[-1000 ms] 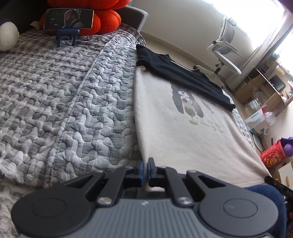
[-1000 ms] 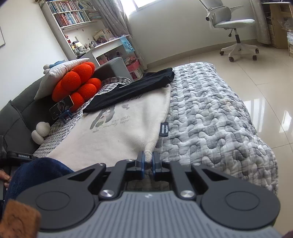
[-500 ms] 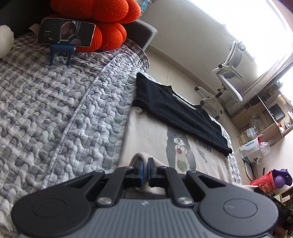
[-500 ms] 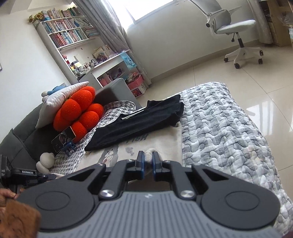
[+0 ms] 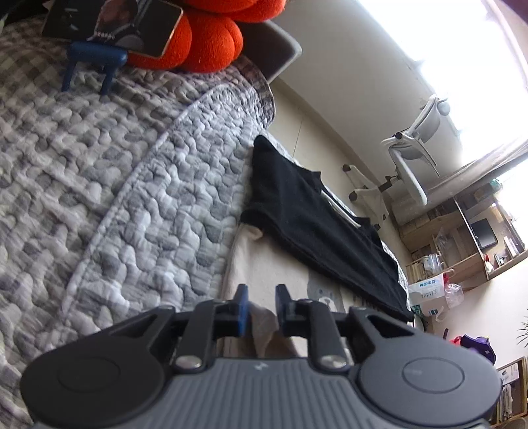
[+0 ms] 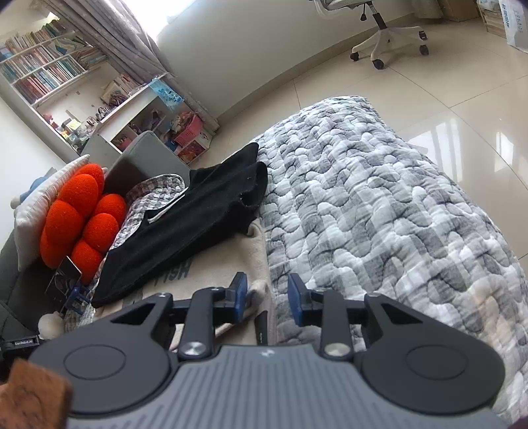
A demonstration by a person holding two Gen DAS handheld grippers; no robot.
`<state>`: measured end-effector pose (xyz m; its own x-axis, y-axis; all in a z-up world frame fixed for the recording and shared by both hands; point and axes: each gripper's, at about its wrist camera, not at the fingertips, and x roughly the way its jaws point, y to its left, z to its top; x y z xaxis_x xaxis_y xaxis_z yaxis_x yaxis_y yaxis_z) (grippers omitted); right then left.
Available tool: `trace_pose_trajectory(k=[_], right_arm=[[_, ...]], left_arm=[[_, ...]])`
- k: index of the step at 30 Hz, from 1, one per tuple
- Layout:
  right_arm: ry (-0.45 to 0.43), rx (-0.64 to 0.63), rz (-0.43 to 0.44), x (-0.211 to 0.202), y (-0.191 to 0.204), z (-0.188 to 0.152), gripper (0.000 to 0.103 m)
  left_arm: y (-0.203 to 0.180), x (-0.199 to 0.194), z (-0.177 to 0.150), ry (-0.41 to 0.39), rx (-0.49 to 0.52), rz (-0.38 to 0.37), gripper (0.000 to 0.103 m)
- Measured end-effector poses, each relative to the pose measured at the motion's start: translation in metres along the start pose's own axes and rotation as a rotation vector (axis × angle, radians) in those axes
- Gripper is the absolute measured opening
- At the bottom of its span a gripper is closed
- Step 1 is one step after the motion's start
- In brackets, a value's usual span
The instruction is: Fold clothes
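Jaws of left gripper (image 5: pixel 260 305) and right gripper (image 6: pixel 266 298) now parted, empty, after pinching cream garment (image 5: pixel 264 264) corners a second ago; hem released near black garment (image 5: pixel 310 217), fold likely laid.

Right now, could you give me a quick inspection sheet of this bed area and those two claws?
Surface: grey quilted bedspread over the bed.
Job's things: cream garment lying flat, with a fold of it bunched just ahead of each claw; black garment lying across its far end.
Clutter: phone on a blue stand, orange cushion, small white plush.
Grippers: left claw open, cream cloth between its fingers but not pinched; right claw open over the garment's edge.
Cables: nothing seen.
Surroundings: white office chair, bookshelf, glossy tiled floor, bright window.
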<state>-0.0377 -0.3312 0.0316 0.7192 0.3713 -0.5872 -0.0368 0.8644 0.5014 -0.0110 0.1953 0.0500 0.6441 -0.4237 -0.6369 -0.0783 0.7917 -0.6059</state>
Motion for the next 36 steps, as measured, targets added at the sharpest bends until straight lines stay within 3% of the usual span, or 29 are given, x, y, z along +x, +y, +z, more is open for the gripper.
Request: trace_pose_trajectory(k=[1, 5, 10, 12, 16, 18, 21, 23, 24, 28, 33, 36], right_arm=[[0.000, -0.039, -0.002, -0.002, 0.002, -0.001, 0.045], [-0.001, -0.197, -0.009, -0.012, 0.011, -0.004, 0.048], [-0.002, -0.393, -0.018, -0.023, 0.022, -0.008, 0.048], [-0.003, -0.472, -0.022, -0.028, 0.026, -0.010, 0.048], [0.010, -0.592, -0.021, -0.024, 0.035, -0.011, 0.049], [0.017, -0.590, -0.010, -0.011, 0.039, -0.007, 0.049], [0.038, -0.558, 0.019, 0.007, 0.039, 0.001, 0.049], [0.050, -0.550, 0.013, 0.018, 0.038, 0.003, 0.041], [0.043, -0.547, 0.004, 0.021, 0.039, 0.003, 0.011], [-0.037, -0.518, -0.007, 0.012, 0.041, 0.003, 0.009], [-0.142, -0.445, -0.007, -0.002, 0.038, 0.006, 0.009], [-0.155, -0.366, -0.001, 0.001, 0.032, 0.011, 0.008]], left_arm=[[0.003, -0.005, 0.001, -0.015, 0.009, 0.008, 0.035], [0.007, -0.021, 0.000, -0.052, 0.082, 0.032, 0.036], [-0.010, -0.035, -0.024, -0.050, 0.336, -0.019, 0.040], [-0.016, -0.034, -0.034, -0.031, 0.410, -0.038, 0.046], [-0.024, -0.023, -0.041, -0.020, 0.452, -0.068, 0.069], [-0.031, -0.010, -0.042, -0.020, 0.464, -0.042, 0.069], [-0.039, 0.008, -0.040, -0.040, 0.487, 0.005, 0.064], [-0.041, 0.023, -0.037, 0.015, 0.483, 0.048, 0.005], [-0.040, 0.029, -0.035, 0.045, 0.475, 0.073, 0.006], [-0.036, 0.024, -0.022, 0.027, 0.385, 0.074, 0.005], [-0.021, 0.015, -0.004, 0.038, 0.146, 0.069, 0.005], [-0.011, 0.016, 0.001, 0.062, 0.013, 0.069, 0.006]])
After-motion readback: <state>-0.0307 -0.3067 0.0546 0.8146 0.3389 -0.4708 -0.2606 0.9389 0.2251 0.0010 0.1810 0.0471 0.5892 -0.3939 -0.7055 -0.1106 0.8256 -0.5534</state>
